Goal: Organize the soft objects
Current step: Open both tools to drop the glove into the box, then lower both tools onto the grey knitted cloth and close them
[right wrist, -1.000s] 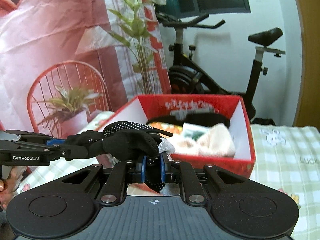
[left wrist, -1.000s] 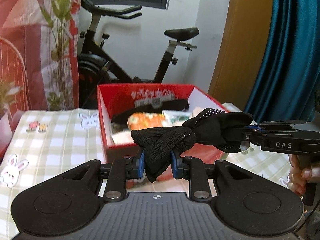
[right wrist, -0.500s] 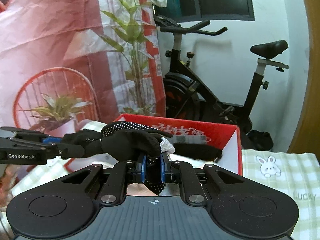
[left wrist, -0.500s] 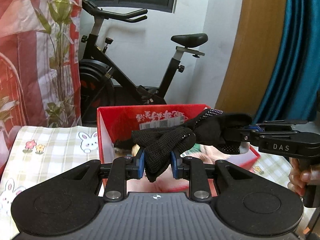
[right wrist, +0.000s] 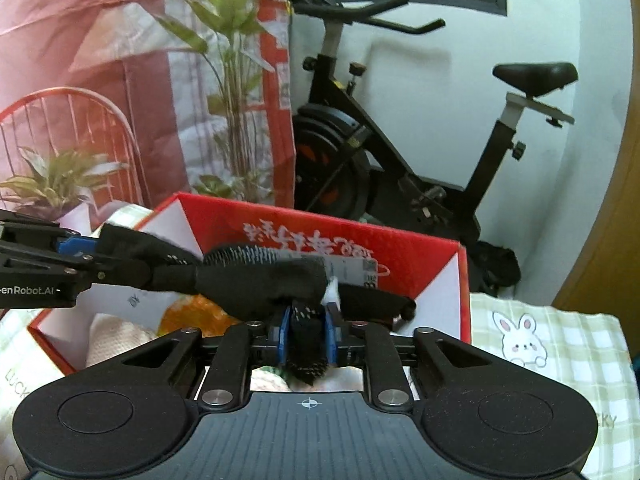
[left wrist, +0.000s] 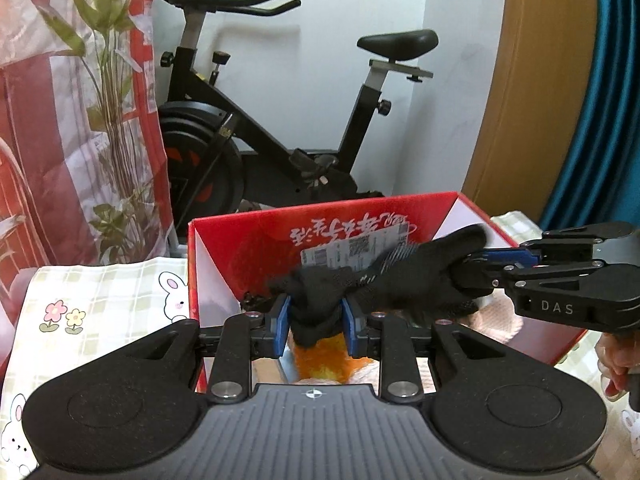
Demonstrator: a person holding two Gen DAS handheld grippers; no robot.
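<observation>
While I hold both tools over the open red box (left wrist: 224, 248), a black glove (left wrist: 404, 280) stretches between them above the things inside. My left gripper (left wrist: 314, 322) has its blue pads (left wrist: 282, 320) pressed on a bunched end of the glove, which bulges out below them. My right gripper (right wrist: 306, 334) has the other end between its blue pads; its jaws are opening, though the dotted knit still fills the gap and the fabric looks pinched there. In the left wrist view the right gripper comes in from the right side, its tips buried in the glove, and my hand (left wrist: 616, 364) shows on its handle at the edge. In the right wrist view the left gripper enters from the left, tips also on the glove. Inside the box lie an orange fluffy item (left wrist: 326, 362), a pale knitted cloth (right wrist: 116, 340) and another black piece (right wrist: 376, 306). The box stands on a table under a checked cloth with rabbits (right wrist: 560, 344). Behind it stand an exercise bike (left wrist: 256, 120) and a printed red backdrop (right wrist: 80, 60).
</observation>
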